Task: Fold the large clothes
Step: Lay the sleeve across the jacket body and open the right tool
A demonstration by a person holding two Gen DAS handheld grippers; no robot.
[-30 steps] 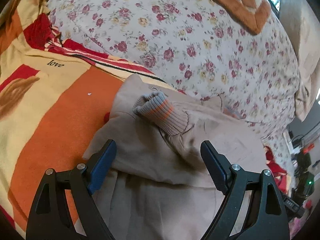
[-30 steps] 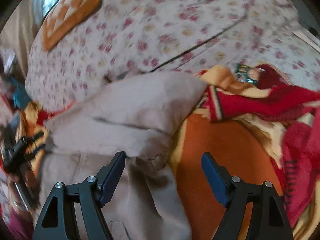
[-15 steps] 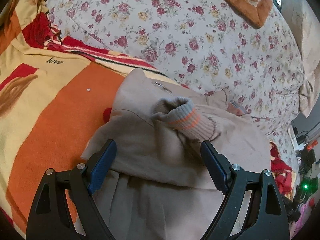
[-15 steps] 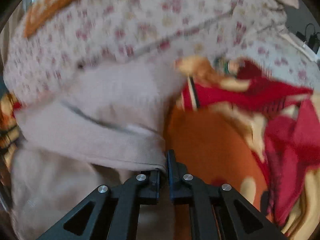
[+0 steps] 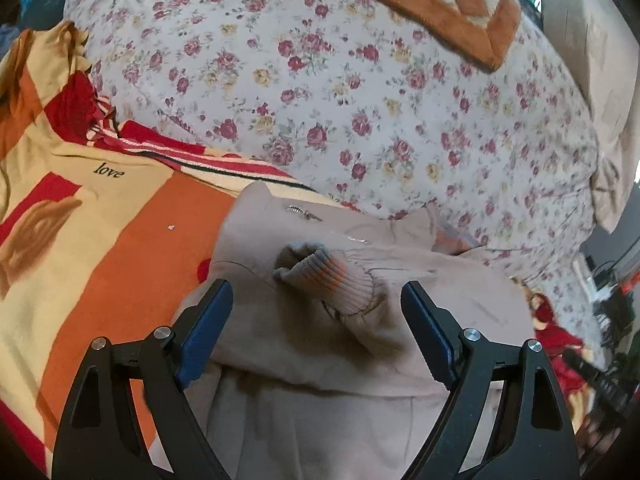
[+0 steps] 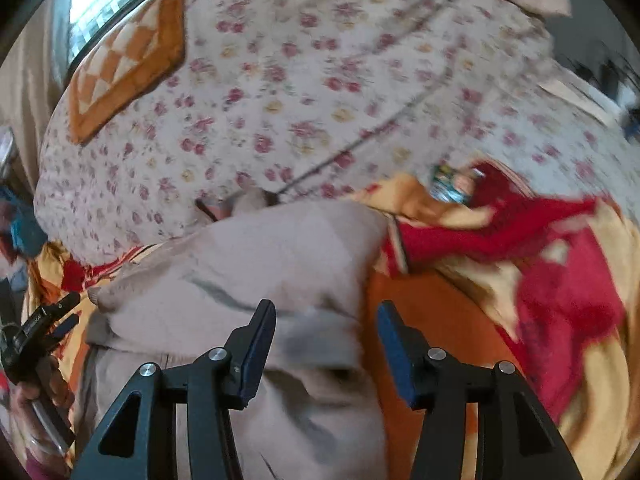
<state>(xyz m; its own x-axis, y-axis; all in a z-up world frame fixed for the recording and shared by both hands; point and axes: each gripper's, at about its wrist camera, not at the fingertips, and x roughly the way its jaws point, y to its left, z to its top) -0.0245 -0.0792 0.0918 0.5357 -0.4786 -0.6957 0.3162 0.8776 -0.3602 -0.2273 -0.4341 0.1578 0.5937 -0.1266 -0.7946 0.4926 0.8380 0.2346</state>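
A beige jacket (image 5: 320, 340) lies partly folded on an orange, yellow and red blanket (image 5: 100, 260). Its sleeve with a grey ribbed cuff (image 5: 324, 276) lies across the body, and a zipper (image 5: 304, 212) shows near the collar. My left gripper (image 5: 316, 320) is open and empty, hovering just above the cuff and sleeve. In the right wrist view the jacket (image 6: 248, 272) fills the lower left. My right gripper (image 6: 326, 344) is open over the jacket's right edge, where a folded sleeve end lies. The left gripper (image 6: 44, 332) shows at the far left there.
A floral quilt (image 5: 380, 100) is heaped behind the jacket, with an orange checked cushion (image 5: 420, 0) on top. The blanket (image 6: 540, 280) bunches up in red and yellow folds at the right. Clutter and cables lie off the bed's right side (image 5: 600, 280).
My right gripper was shut on the jacket's edge half a second ago and has now opened and let it go. The left gripper stayed open; the cuffed sleeve shifted slightly.
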